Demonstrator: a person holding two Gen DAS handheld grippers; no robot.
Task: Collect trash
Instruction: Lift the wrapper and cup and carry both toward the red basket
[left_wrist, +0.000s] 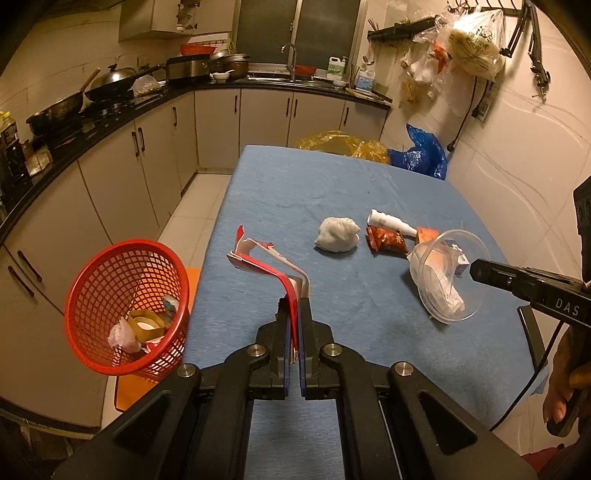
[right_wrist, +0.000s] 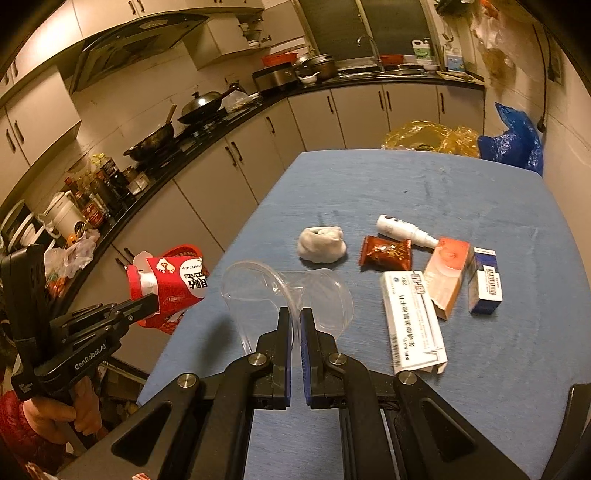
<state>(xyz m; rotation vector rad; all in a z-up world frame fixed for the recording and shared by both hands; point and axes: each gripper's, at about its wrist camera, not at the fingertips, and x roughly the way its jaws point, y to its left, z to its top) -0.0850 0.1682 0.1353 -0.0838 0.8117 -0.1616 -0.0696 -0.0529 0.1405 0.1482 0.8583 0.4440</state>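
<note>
My left gripper is shut on a flattened red and white carton, held above the blue table's left edge; the same carton shows in the right wrist view. A red mesh basket with some trash inside hangs left of the table, below the carton. My right gripper is shut on the rim of a clear plastic cup, lifted over the table; the cup is to the right in the left wrist view.
On the blue table lie a crumpled white tissue, a red snack wrapper, a white spray bottle and three small boxes. Yellow and blue bags sit beyond the far edge. Kitchen counters run along the left.
</note>
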